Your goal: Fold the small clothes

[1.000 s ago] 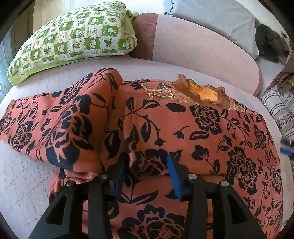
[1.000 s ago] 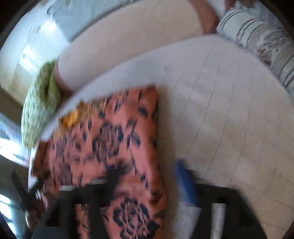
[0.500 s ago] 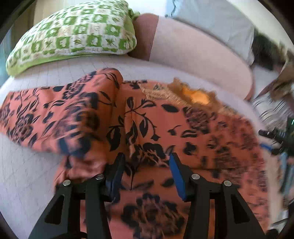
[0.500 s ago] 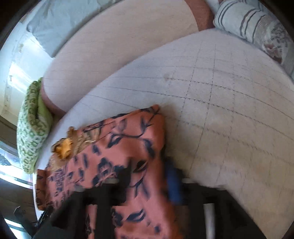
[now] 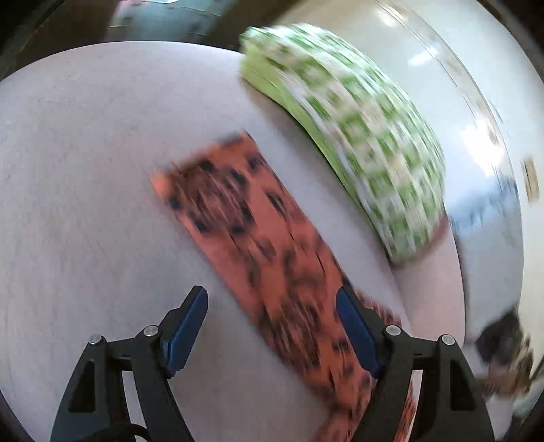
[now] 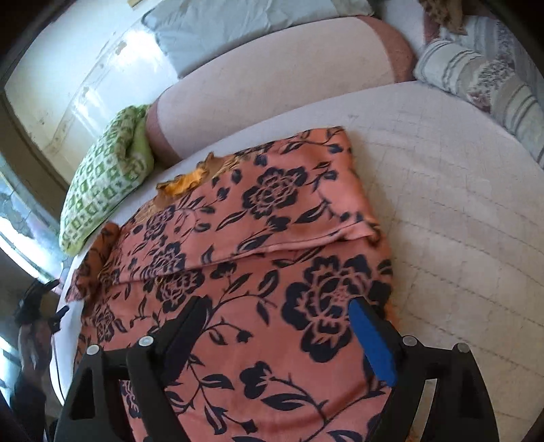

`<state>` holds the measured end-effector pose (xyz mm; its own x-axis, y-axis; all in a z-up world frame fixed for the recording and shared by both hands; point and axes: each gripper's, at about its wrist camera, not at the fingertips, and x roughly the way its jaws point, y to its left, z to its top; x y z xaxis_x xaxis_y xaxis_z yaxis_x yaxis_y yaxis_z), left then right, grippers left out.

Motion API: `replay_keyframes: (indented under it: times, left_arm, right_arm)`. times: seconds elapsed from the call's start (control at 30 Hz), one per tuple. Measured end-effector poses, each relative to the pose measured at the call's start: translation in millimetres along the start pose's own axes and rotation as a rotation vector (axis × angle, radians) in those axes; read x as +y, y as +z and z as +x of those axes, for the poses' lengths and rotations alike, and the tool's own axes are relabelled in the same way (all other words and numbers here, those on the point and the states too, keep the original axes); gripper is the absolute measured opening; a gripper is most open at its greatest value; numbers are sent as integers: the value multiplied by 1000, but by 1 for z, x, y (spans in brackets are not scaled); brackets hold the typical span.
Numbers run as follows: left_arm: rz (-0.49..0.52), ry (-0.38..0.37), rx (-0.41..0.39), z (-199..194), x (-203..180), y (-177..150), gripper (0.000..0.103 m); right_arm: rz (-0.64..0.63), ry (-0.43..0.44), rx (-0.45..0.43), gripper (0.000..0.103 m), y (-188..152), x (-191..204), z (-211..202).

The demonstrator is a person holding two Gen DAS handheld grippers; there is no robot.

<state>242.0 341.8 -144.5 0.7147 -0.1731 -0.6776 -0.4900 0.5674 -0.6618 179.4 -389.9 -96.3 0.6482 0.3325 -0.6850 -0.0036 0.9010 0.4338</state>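
An orange garment with a dark floral print (image 6: 272,244) lies on the pale quilted bed (image 6: 459,210), its right sleeve folded across the body and its yellow-lined collar (image 6: 183,183) toward the headboard. My right gripper (image 6: 278,323) is open and empty just above the garment's lower part. In the blurred left wrist view a long strip of the garment, its left sleeve (image 5: 258,244), stretches out flat over the bed (image 5: 85,204). My left gripper (image 5: 272,323) is open and empty above the near end of the sleeve.
A green-and-white checked pillow (image 5: 357,142) lies against the pink rounded headboard (image 6: 272,78), also in the right wrist view (image 6: 108,173). Striped grey pillows (image 6: 486,78) sit at the right. A grey pillow (image 6: 238,27) leans behind the headboard.
Both grippers have opened wider. My left gripper swung left, off the body onto the outstretched sleeve. My right gripper shifted from the garment's right edge to over its lower body.
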Motion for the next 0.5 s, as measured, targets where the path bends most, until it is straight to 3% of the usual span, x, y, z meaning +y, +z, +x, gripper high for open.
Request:
replay_keyframes:
  times: [0.13, 0.23, 0.27, 0.3, 0.33, 0.37, 0.43, 0.5]
  left_arm:
    - [-65, -15, -8, 12, 12, 22, 77]
    - [-105, 28, -38, 12, 14, 26, 69]
    - [-101, 68, -45, 14, 12, 27, 55]
    - [-82, 131, -49, 16, 9, 28, 29]
    - [-67, 178, -45, 19, 8, 30, 12]
    - [-59, 224, -29, 23, 7, 31, 4]
    - [-50, 251, -35, 21, 1, 31, 4]
    - [58, 292, -101, 8, -33, 24, 4]
  right_arm:
    - [25, 10, -2, 88, 1, -6, 8]
    - [36, 10, 10, 88, 0, -7, 13]
    - [34, 12, 7, 88, 0, -6, 13]
    - [31, 17, 4, 88, 0, -6, 12]
    - [30, 22, 0, 88, 1, -5, 11]
    - [28, 24, -2, 88, 1, -5, 11]
    - [29, 20, -3, 88, 0, -7, 11]
    - [41, 28, -9, 88, 0, -9, 9]
